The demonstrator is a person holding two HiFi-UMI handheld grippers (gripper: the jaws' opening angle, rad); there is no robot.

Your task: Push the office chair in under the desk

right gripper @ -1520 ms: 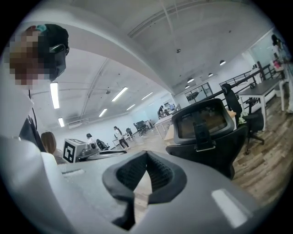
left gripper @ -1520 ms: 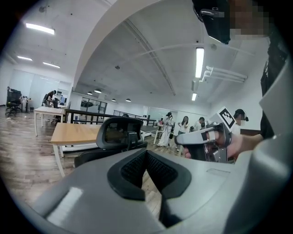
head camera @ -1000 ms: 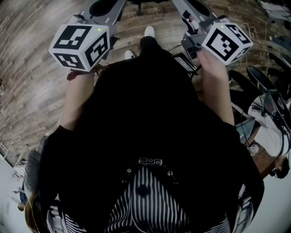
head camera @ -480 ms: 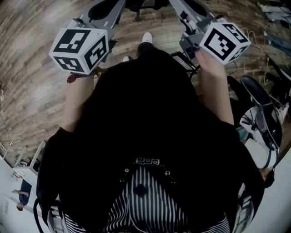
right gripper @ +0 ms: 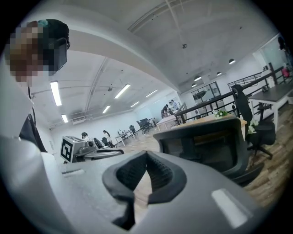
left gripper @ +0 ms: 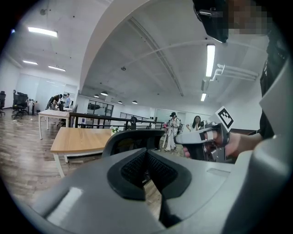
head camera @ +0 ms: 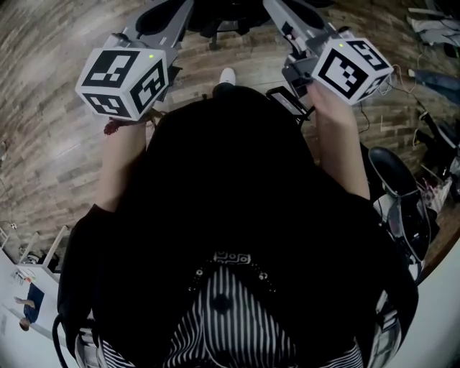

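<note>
The black mesh-backed office chair [left gripper: 133, 138] stands just ahead of both grippers, a little apart from them. Its back [right gripper: 208, 145] fills the middle right of the right gripper view, and its dark base [head camera: 219, 16] shows at the head view's top edge. The light wooden desk [left gripper: 77, 139] stands beyond the chair. My left gripper [left gripper: 147, 152] is shut with nothing between its jaws. My right gripper [right gripper: 146, 155] is also shut and empty. Their marker cubes, left [head camera: 122, 72] and right [head camera: 353, 66], are held side by side at chest height.
Plank floor [head camera: 50, 115] lies all around. A second black chair [head camera: 394, 171] stands close at my right, and another black chair [right gripper: 251, 119] stands beside the desk. Dark railings, further desks [left gripper: 54, 115] and several people stand far off.
The floor has slid down through the head view and the chair's base has come further into view at the top. Both grippers have moved forward together, still shut.
</note>
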